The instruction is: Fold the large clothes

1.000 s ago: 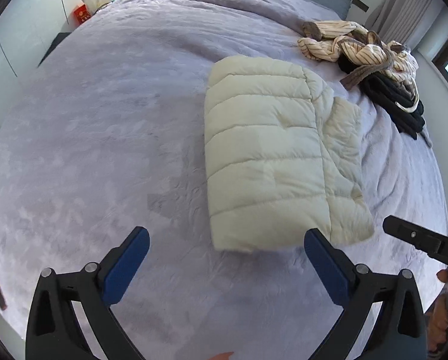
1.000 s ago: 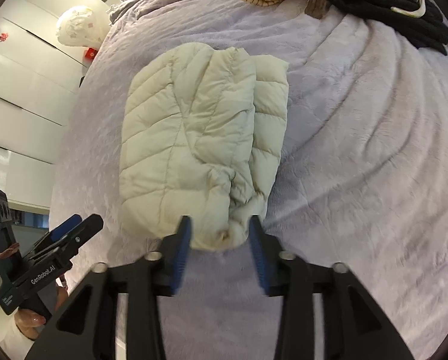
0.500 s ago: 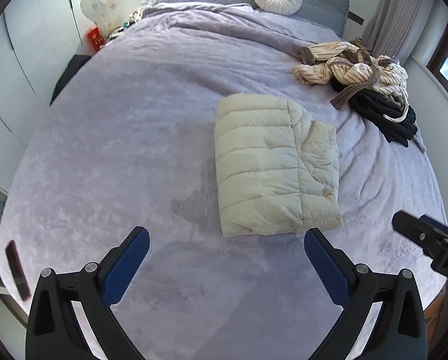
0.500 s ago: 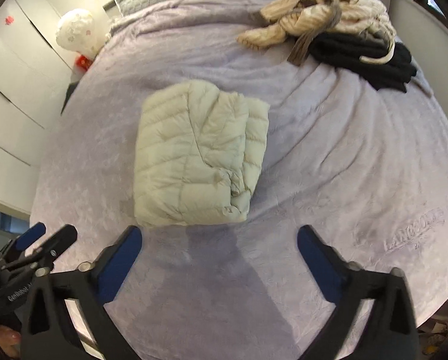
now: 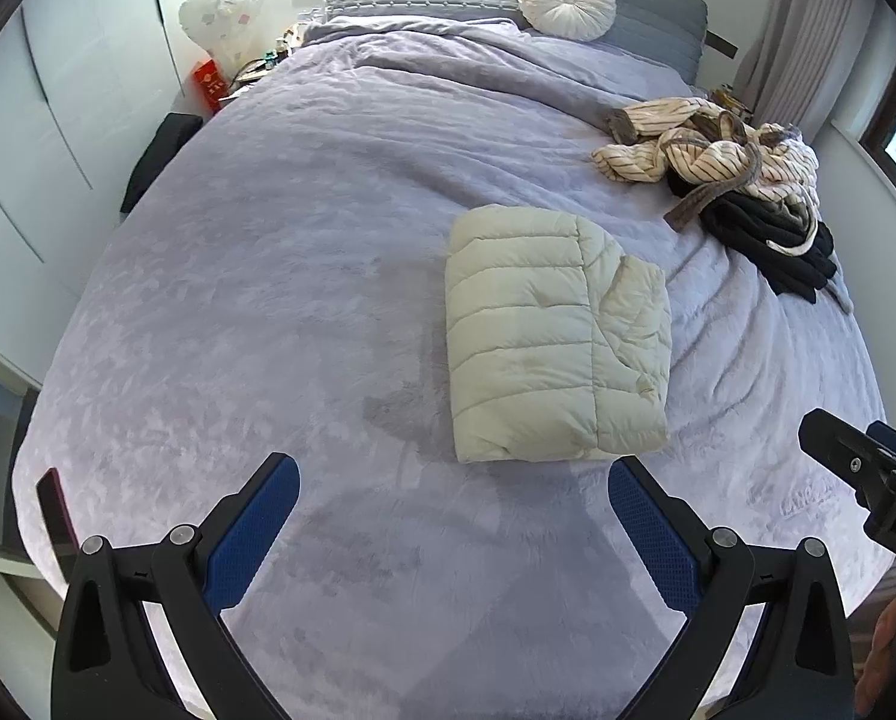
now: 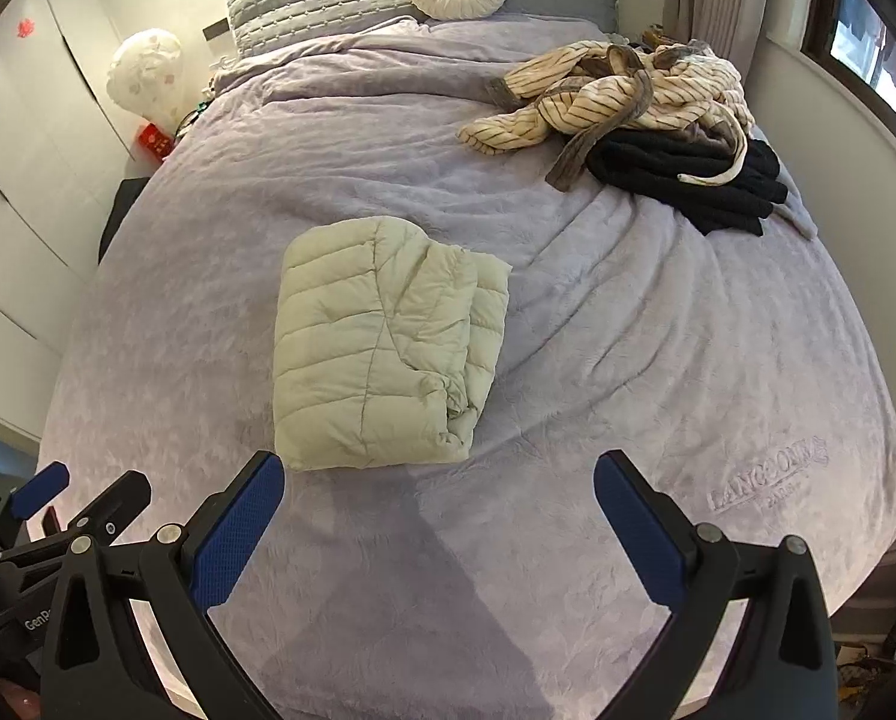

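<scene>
A cream quilted puffer jacket [image 5: 553, 336] [image 6: 381, 342] lies folded into a compact rectangle on the lilac bedspread [image 5: 279, 276] [image 6: 658, 330]. My left gripper [image 5: 454, 492] hangs above the bed's foot end, open, nothing between its blue pads. My right gripper [image 6: 438, 486] is also open and wide, raised clear of the jacket's near edge. Each gripper shows at the edge of the other's view: the right gripper [image 5: 862, 474] at the right, the left gripper [image 6: 57, 498] at the lower left.
A pile of striped cream clothes [image 5: 706, 144] [image 6: 610, 96] lies over black garments [image 5: 772, 240] [image 6: 688, 186] at the far right of the bed. A round white cushion [image 5: 568, 0] leans on the grey headboard. White wardrobes [image 5: 57, 108] stand left. A dark phone [image 5: 57, 516] lies at the bed's near left corner.
The right gripper let go of the jacket's near edge and opened wide. Both grippers rose and drew back, so the jacket looks smaller and more of the bed shows.
</scene>
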